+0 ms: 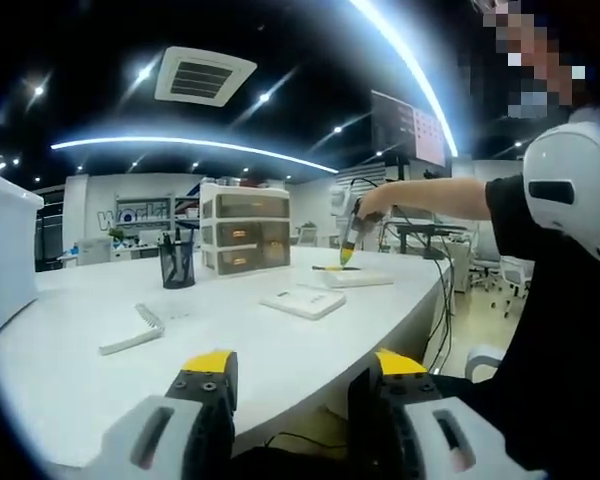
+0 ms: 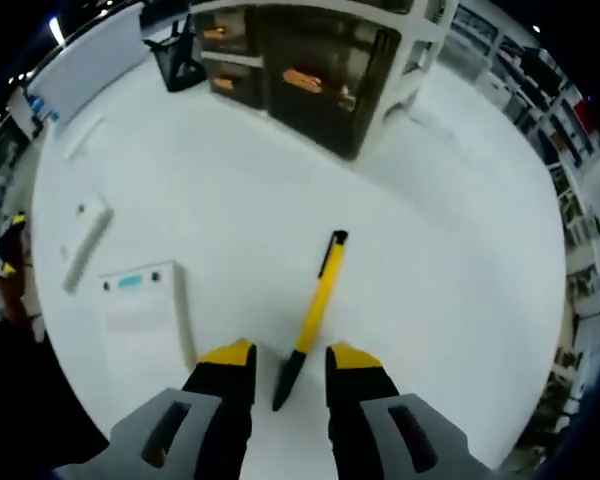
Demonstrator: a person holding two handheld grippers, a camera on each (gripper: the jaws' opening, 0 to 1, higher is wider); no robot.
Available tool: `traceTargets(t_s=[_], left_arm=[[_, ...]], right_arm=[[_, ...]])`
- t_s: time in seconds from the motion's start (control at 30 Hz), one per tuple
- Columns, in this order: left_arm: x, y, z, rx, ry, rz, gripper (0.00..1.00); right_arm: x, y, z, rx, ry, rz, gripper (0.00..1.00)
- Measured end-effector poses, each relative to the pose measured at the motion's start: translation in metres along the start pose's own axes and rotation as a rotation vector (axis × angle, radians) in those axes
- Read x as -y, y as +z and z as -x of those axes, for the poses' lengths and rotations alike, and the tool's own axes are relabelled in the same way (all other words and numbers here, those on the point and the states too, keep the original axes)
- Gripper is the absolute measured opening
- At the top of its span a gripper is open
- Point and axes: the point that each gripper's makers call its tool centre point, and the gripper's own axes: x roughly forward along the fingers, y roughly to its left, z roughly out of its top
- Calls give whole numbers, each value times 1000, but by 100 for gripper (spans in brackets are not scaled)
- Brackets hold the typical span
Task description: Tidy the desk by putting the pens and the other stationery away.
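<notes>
The right tool (image 2: 289, 358) stands released around the yellow pen (image 2: 312, 317) lying on the bench (image 2: 450, 290); the left tool (image 1: 302, 372), at 6 o'clock, is released too.

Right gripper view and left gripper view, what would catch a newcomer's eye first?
In the right gripper view, a yellow pen lies on the white desk, its dark tip between the open jaws of the right tool. Behind it stands a drawer unit. In the left gripper view, a black mesh pen holder stands farther back.
</notes>
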Motion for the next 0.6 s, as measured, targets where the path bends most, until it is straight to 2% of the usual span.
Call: traceTargets(t_s=[0.27, 0.6], left_arm=[[2, -3, -3, -11, -12, 4, 53], [5, -6, -7, -25, -28, 8, 53]], right_arm=[[10, -2, -10, -60, -7, -4, 22], [15, 6, -16, -88, 12, -20, 17]])
